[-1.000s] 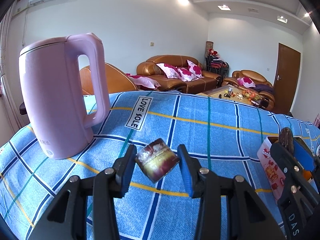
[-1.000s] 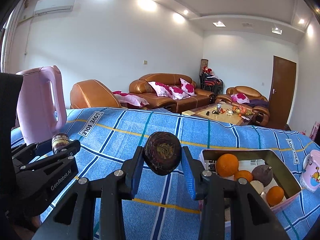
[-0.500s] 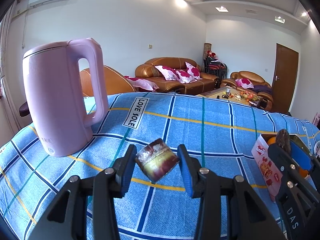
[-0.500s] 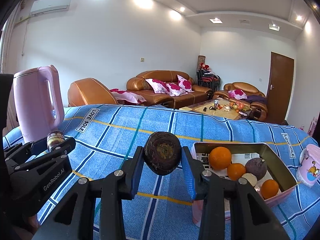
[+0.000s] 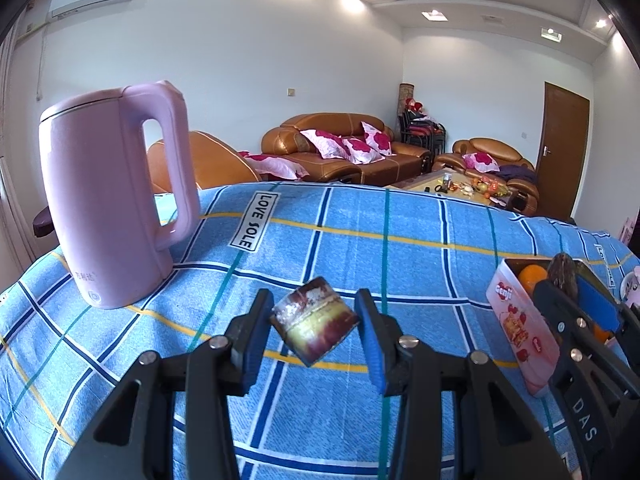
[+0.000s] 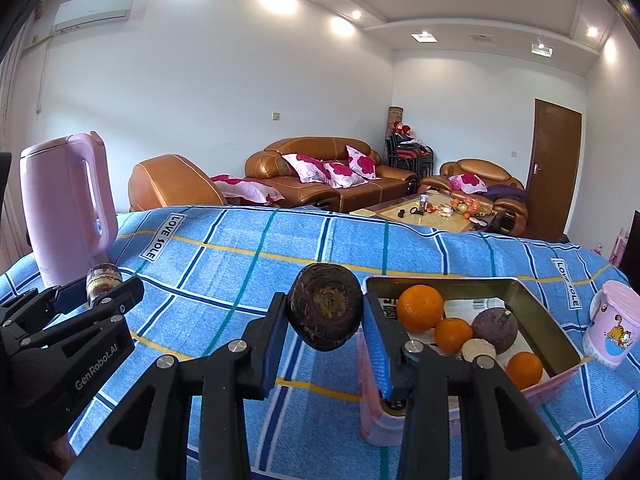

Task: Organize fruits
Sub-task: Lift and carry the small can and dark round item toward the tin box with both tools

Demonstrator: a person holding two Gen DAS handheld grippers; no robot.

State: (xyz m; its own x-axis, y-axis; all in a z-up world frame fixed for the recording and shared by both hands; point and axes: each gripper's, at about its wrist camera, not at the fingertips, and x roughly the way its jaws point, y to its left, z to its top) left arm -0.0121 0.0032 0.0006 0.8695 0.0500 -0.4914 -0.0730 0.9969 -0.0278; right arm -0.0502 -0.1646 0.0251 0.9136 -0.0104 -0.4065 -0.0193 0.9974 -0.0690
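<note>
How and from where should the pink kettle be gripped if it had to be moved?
By the upright loop handle of the kettle, coming from the right in the left wrist view. The handle faces that way with an open gap, while the body looks too wide for the tongs.

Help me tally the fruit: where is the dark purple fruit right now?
In the right wrist view, the dark purple fruit sits clamped in the right gripper, above the blue cloth, left of the box.

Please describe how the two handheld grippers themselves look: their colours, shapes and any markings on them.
Both are black plastic. The left gripper and right gripper each have two angular arms with triangular cut-outs, silver round rivets, and flat blue pads on the fingers. The left gripper's side reads "GenRobot.AI" in white; the right one's side shows the letters "DAS". No cables or sleeves are visible.
</note>
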